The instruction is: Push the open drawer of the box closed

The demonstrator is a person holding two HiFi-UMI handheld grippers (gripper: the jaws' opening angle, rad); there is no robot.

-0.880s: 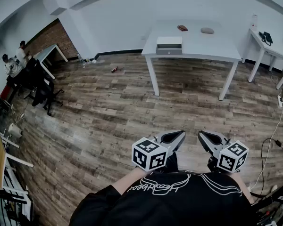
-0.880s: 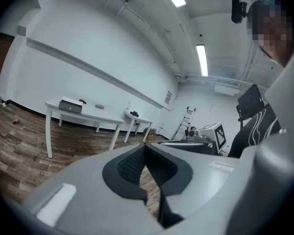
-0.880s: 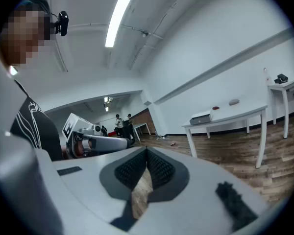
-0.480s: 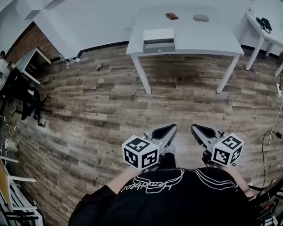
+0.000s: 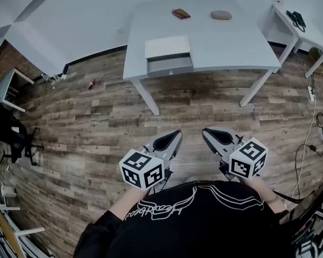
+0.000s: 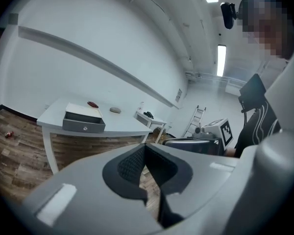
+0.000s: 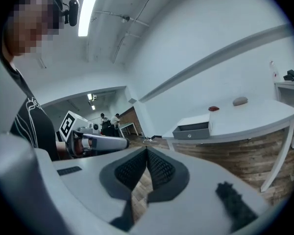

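A white box [image 5: 167, 47] sits near the front left edge of a white table [image 5: 231, 42], and its grey drawer [image 5: 170, 65] is pulled out toward me. The same box [image 6: 83, 112] and drawer [image 6: 84, 126] appear far off in the left gripper view, and box [image 7: 197, 121] with drawer [image 7: 191, 131] in the right gripper view. My left gripper [image 5: 176, 136] and right gripper [image 5: 205, 134] hang close to my body over the floor, well short of the table. Both are shut with nothing between the jaws.
A dark red object [image 5: 180, 13] and a grey oval object [image 5: 220, 15] lie at the table's far side. A second white table [image 5: 296, 23] stands to the right, with cables [image 5: 312, 138] on the floor there. Chairs and desks [image 5: 11, 128] are at the left.
The view has moved forward and rightward: the table with the box now appears larger and nearer. Both grippers stay held low by my body, shut.
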